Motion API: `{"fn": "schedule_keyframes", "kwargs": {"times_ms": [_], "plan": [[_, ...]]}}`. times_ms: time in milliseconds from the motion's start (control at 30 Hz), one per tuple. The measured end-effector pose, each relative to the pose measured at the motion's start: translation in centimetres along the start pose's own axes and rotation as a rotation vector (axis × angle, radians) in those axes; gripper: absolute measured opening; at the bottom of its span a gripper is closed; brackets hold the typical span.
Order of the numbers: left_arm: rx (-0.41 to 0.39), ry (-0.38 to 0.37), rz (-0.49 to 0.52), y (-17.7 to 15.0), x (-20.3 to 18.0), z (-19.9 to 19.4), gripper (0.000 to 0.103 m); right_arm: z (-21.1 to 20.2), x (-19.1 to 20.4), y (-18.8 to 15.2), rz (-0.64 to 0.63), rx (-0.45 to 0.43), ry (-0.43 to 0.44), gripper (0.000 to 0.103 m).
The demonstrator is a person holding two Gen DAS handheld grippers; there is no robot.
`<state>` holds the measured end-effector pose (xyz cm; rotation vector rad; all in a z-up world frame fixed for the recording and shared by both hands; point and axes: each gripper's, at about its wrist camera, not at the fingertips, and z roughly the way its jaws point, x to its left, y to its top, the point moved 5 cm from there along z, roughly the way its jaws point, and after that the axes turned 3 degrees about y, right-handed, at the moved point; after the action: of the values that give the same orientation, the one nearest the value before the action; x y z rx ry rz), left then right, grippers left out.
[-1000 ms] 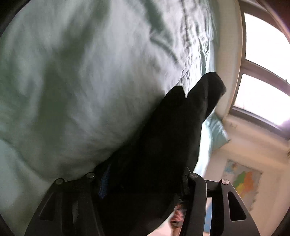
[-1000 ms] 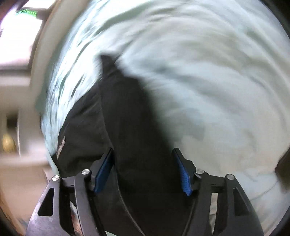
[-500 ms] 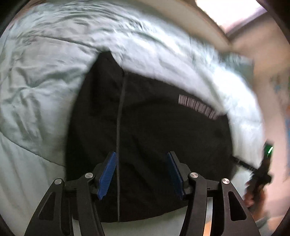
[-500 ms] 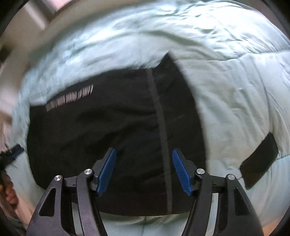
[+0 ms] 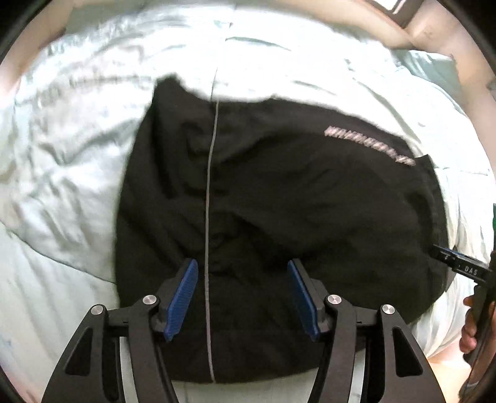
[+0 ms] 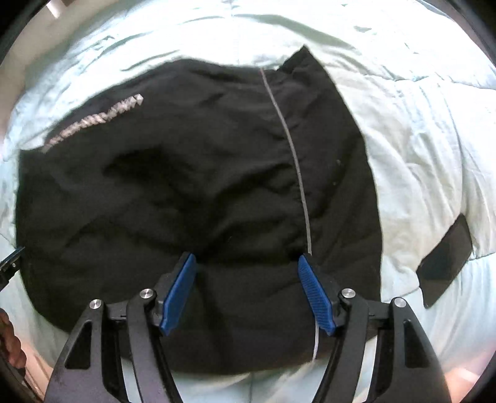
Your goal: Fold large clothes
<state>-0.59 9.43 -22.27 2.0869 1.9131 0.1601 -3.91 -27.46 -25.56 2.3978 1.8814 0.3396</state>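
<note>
daylight glare whitens the pale bedding; slight motion blur, with strong fisheye warp at the edges.

You are in a bedroom at home: a bed under a rumpled pale green duvet fills your view, with what looks like a window frame beyond.

A rumpled pale green duvet covers the bed, a dark strap lying on it.
</note>
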Motion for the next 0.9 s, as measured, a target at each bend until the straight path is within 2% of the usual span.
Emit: {"fn": "schedule_keyframes", "kwargs": {"times_ms": [167,233,433,533,633,733,900], "plan": [[-0.131,-0.019,0.089,1.2,-2.0,-6.7,0.062,-5.7,0.5,0.7,-0.003,-0.091,0.031,0.072],[-0.188,0.002,0.121,2.4,-3.4,-9.2,0.062,-8.1,1.0,1.1,-0.017,-0.13,0.037,0.072],[-0.342,0.007,0.156,3.7,-6.2,-17.4,0.062,-16.4,4.8,1.4,-0.064,-0.253,0.038,0.073],[-0.398,0.082,0.158,4.9,-7.4,-20.6,0.062,-19.9,6.1,1.1,-0.079,-0.302,0.063,0.077],[-0.454,0.126,0.167,5.2,-8.5,-23.6,0.062,-22.9,7.1,1.0,-0.097,-0.348,0.053,0.082],[-0.487,0.106,0.162,5.2,-9.5,-26.2,0.065,-26.0,8.3,0.6,-0.112,-0.387,0.042,0.083],[-0.532,0.085,0.15,4.8,-10.4,-28.9,0.067,-28.9,10.4,0.1,-0.154,-0.434,0.026,0.083]]}}
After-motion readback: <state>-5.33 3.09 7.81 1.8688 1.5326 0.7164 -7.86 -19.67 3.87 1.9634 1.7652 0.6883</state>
